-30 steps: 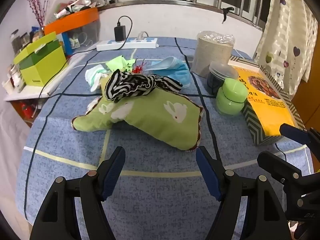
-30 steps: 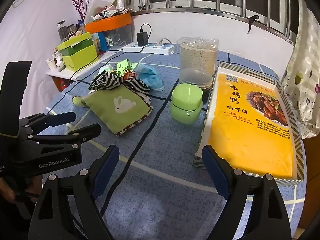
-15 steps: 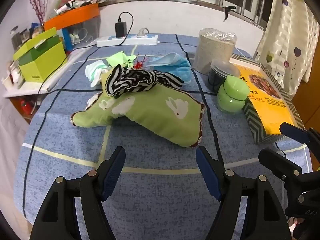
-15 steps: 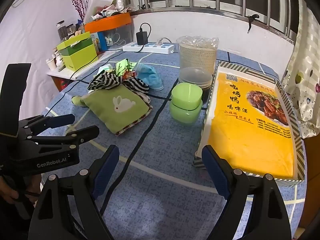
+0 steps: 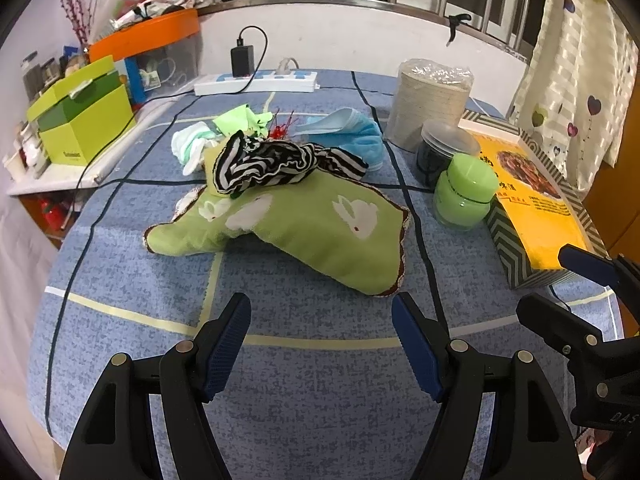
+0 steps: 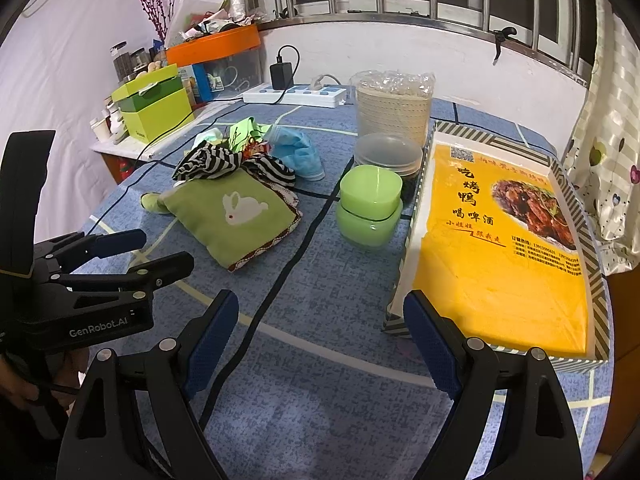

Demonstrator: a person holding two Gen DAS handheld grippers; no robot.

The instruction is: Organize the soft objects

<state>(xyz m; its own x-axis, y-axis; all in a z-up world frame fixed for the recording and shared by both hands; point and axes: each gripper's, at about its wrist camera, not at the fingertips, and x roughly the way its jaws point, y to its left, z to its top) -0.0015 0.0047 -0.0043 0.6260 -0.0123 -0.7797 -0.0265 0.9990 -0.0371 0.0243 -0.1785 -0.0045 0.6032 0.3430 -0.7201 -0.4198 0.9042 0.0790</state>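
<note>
Blue tablecloth (image 5: 320,380) bears green rabbit-print cushion (image 5: 312,232) under striped cloth (image 5: 272,162).

Blue checked tablecloth (image 5: 312,376) under green rabbit cloth (image 5: 320,236), yellow box (image 6: 500,256).

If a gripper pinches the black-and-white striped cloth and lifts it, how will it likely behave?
The striped cloth lies crumpled in loose folds on the green rabbit pillow, so it is probably floppy and will drape from one pinch point. It looks thin, likely light. Its trailing end may drag across the pillow rather than shift it.
</note>
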